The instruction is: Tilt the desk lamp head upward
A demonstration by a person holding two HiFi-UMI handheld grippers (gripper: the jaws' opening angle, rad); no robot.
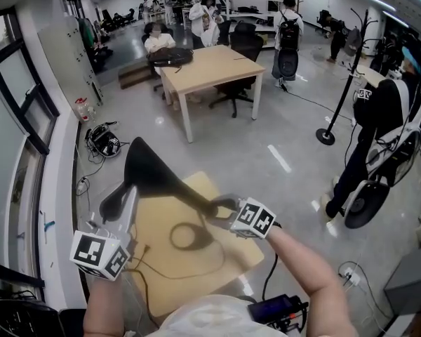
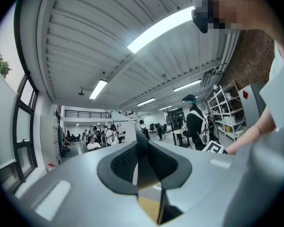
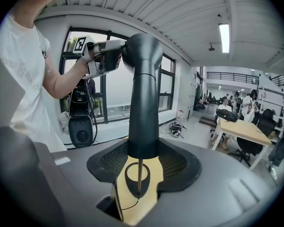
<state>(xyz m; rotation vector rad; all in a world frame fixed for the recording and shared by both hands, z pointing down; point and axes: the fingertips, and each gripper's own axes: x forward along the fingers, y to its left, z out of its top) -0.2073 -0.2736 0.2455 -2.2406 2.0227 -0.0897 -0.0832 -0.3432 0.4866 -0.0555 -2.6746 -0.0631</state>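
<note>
A black desk lamp stands on a small wooden table (image 1: pixel 233 255), its ring base (image 1: pixel 189 236) flat on the top. The long lamp head (image 1: pixel 154 174) slants up to the left. My left gripper (image 1: pixel 123 199) is clamped on the head's near-left end, its jaws still drawing in; in the left gripper view only a dark edge of the lamp head (image 2: pixel 145 168) shows between its pads (image 2: pixel 120 162). My right gripper (image 1: pixel 221 208) is closed round the head's lower end by the joint. In the right gripper view the lamp head (image 3: pixel 143 108) rises from the jaws, above a thin stem and the ring base (image 3: pixel 137 178).
The lamp's cable (image 1: pixel 170 274) trails over the table toward me. A large wooden desk (image 1: pixel 210 69) and an office chair (image 1: pixel 242 44) stand beyond. A person (image 1: pixel 386 128) stands at the right near a coat stand (image 1: pixel 342 93). Cables (image 1: pixel 102 142) lie by the window wall.
</note>
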